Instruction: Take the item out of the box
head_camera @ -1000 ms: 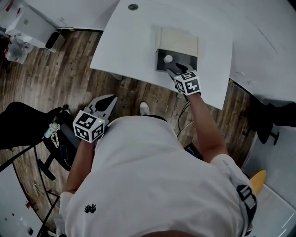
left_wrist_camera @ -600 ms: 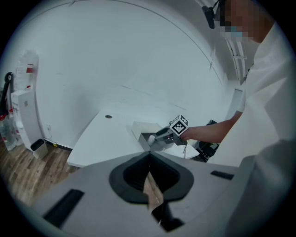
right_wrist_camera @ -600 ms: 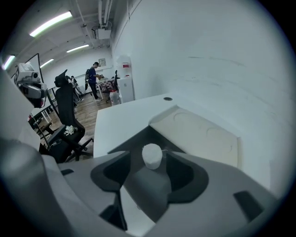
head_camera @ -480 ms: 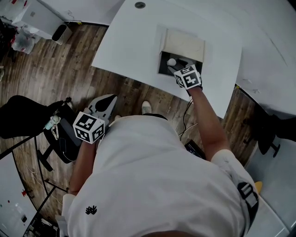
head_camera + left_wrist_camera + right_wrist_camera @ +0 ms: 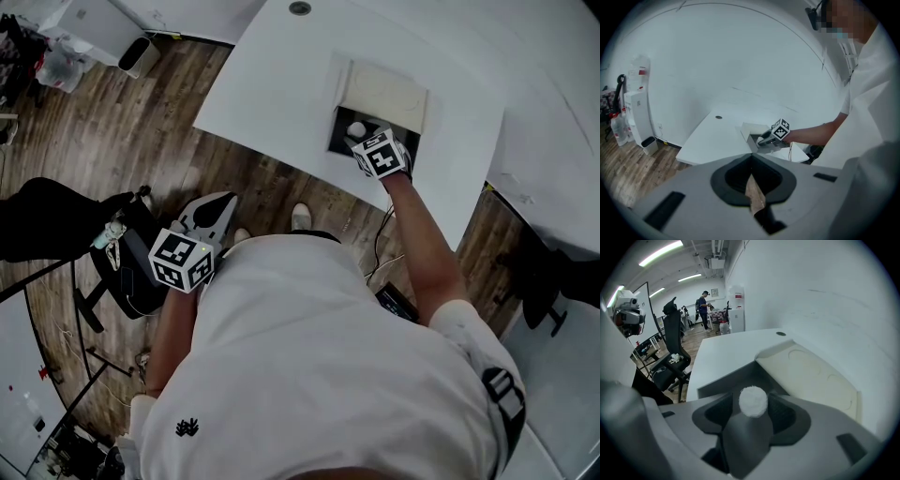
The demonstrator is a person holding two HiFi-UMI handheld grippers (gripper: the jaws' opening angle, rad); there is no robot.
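White ball (image 5: pixel 356 129) in box (image 5: pixel 386 91) near edge of table (image 5: pixel 272 84)

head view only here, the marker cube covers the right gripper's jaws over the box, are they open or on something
Observer: Open. The right gripper view shows the right gripper with jaws wide apart, just opened further, and the white ball in the box sits between them, not pinched.
Operator: ok and the left one down by the hip, carrying anything
Observer: No. In the left gripper view the left gripper has its jaws together, with only a sliver of floor showing through and nothing held.
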